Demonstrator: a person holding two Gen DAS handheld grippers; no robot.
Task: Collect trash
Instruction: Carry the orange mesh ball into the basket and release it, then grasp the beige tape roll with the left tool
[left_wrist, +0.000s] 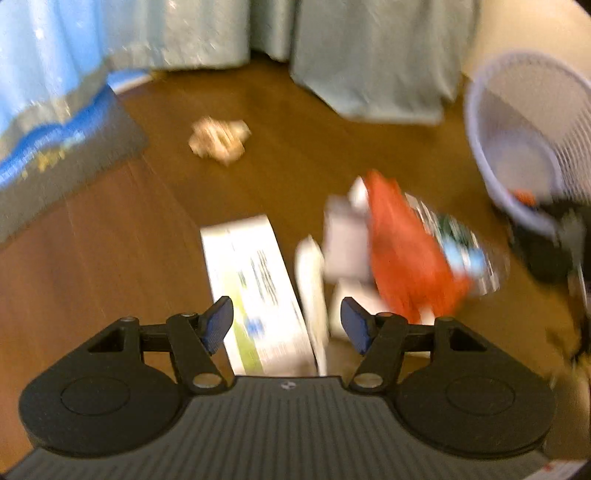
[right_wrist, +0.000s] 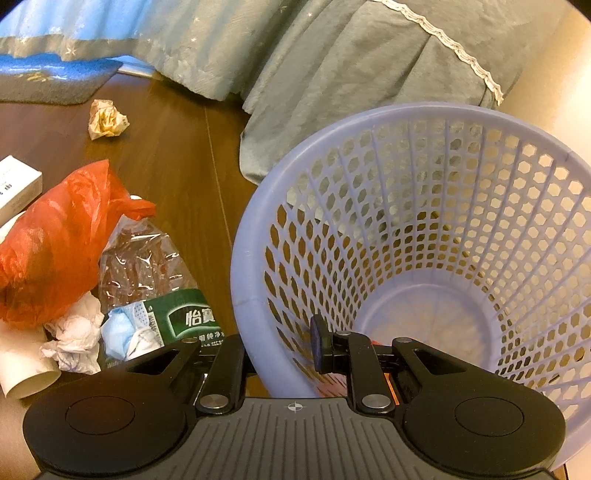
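My left gripper (left_wrist: 287, 326) is open, its blue pads (left_wrist: 218, 325) wide apart above a white box with green print (left_wrist: 255, 291) that lies on the wooden floor; the view is blurred. Right of the box sit a red plastic bag (left_wrist: 402, 251) (right_wrist: 55, 251), a crushed clear bottle with a green label (right_wrist: 155, 280), a blue face mask (right_wrist: 122, 332), white tissue (right_wrist: 74, 339) and a white tube (right_wrist: 22, 362). A crumpled paper ball (left_wrist: 218, 140) (right_wrist: 107, 118) lies farther off. My right gripper (right_wrist: 284, 354) is shut on the rim of the lilac mesh basket (right_wrist: 406, 240) (left_wrist: 524, 147), one pad inside.
Teal bed drapes (right_wrist: 332, 74) hang down to the floor behind the basket and the trash. A blue and grey mat (left_wrist: 66, 155) lies at the far left. Something orange (left_wrist: 524, 197) shows low inside the basket near my right gripper.
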